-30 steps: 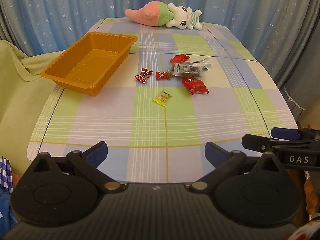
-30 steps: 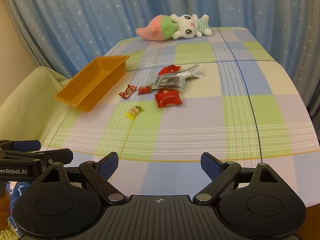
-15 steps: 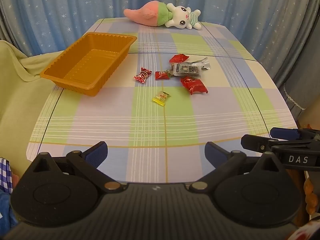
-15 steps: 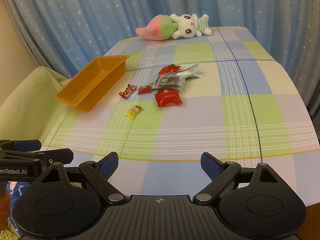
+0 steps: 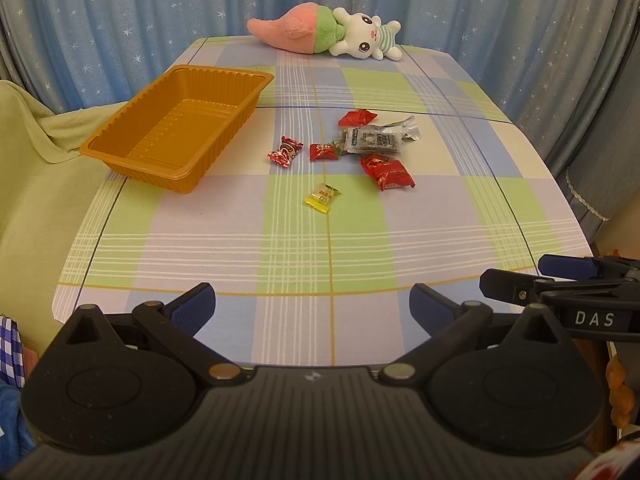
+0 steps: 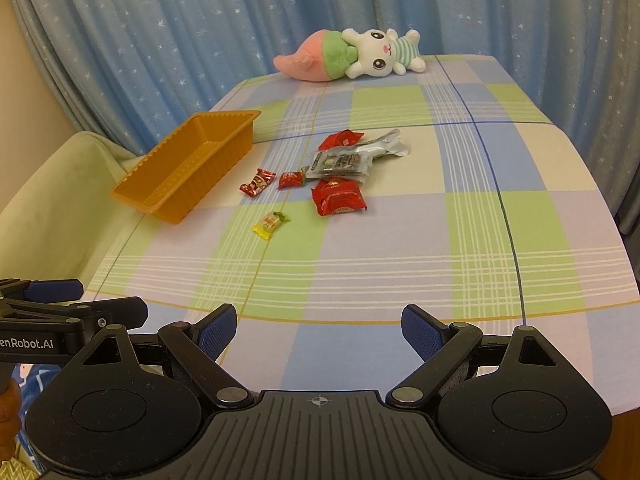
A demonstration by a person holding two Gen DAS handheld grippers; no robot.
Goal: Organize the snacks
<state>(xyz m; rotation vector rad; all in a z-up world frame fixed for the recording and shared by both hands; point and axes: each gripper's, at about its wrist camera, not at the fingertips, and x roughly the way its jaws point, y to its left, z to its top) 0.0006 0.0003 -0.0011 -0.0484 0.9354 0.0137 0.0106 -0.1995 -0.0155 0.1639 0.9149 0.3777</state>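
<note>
Cloth (image 5: pixel 24 152): pale green, draped at the left edge of the frame, beside the table.
Tray (image 5: pixel 132 150): orange, empty, on the table's left side, in the upper left of the frame.
Table (image 5: pixel 320 248): checked cover, fills the middle of both views.
Left gripper (image 5: pixel 312 308): bottom centre of the left view, fingers spread wide, nothing between them, over the near table edge.
Snacks: loose at frame centre, right of the tray and apart from it.
Red candy (image 5: pixel 285 151): leftmost of the group.
Small red pack (image 5: pixel 323 152): just right of it, touching the silver pack.
Yellow candy (image 5: pixel 321 198): alone, lower, nearest the grippers.
Silver pack (image 5: pixel 376 140): lies across the cluster, red wrapper (image 5: pixel 357 117) just above.
Red pack (image 5: pixel 387 172): below the silver pack.
Plush (image 5: pixel 328 34): lying at the table's far edge, top centre.
Right gripper (image 6: pixel 319 330): bottom centre of the right view, fingers wide apart, empty.
</note>
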